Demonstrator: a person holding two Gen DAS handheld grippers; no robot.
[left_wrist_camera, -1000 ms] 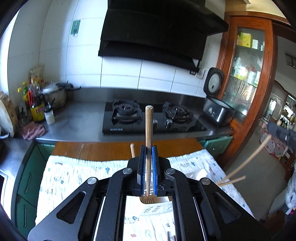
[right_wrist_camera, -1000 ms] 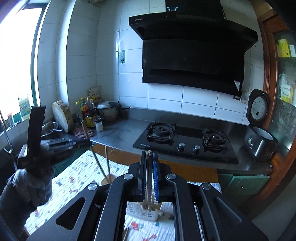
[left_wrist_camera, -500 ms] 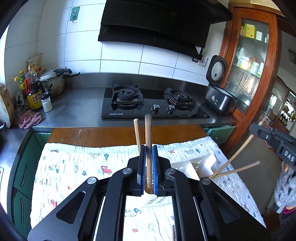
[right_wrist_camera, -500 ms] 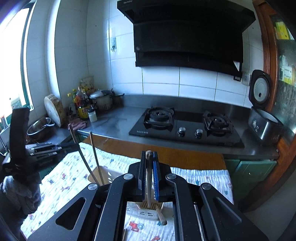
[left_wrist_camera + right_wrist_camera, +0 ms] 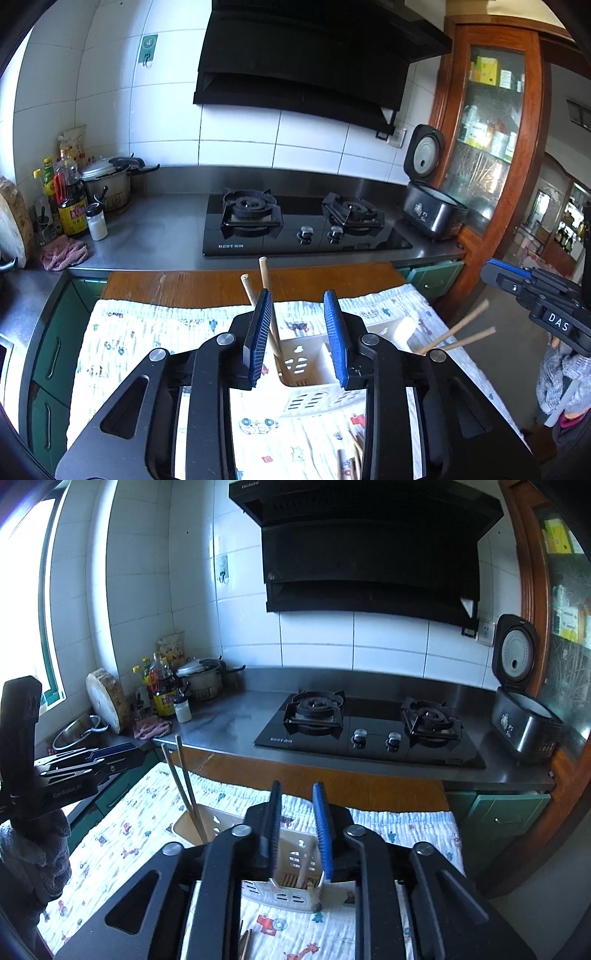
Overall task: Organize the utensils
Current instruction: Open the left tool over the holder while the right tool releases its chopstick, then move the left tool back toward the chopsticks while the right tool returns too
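Observation:
A white slotted utensil caddy [image 5: 314, 354] [image 5: 291, 849] stands on the patterned cloth. My left gripper [image 5: 296, 295] hovers just above it, its jaws opening. Two wooden sticks [image 5: 264, 280] lean in the caddy's left compartment; one passes just behind the left pad, which is not pressing on it. My right gripper [image 5: 297, 786] is over the caddy too, its jaws opening. A wooden utensil [image 5: 306, 871] leans loose in the compartment below them. Each gripper also shows in the other's view: the right gripper [image 5: 535, 295] and the left gripper [image 5: 85, 764]. Two more sticks [image 5: 465, 328] lean out of the caddy's right end.
Loose wooden utensils [image 5: 351, 454] [image 5: 243, 941] lie on the cloth [image 5: 147, 332] near me. Beyond the wooden table edge are a steel counter, a gas hob [image 5: 303, 225], a rice cooker [image 5: 432, 206], and a pot and bottles [image 5: 74, 206] at far left.
Both grippers sank toward the caddy with a wooden utensil each. Their jaws have now parted and the utensils stand loose in the caddy.

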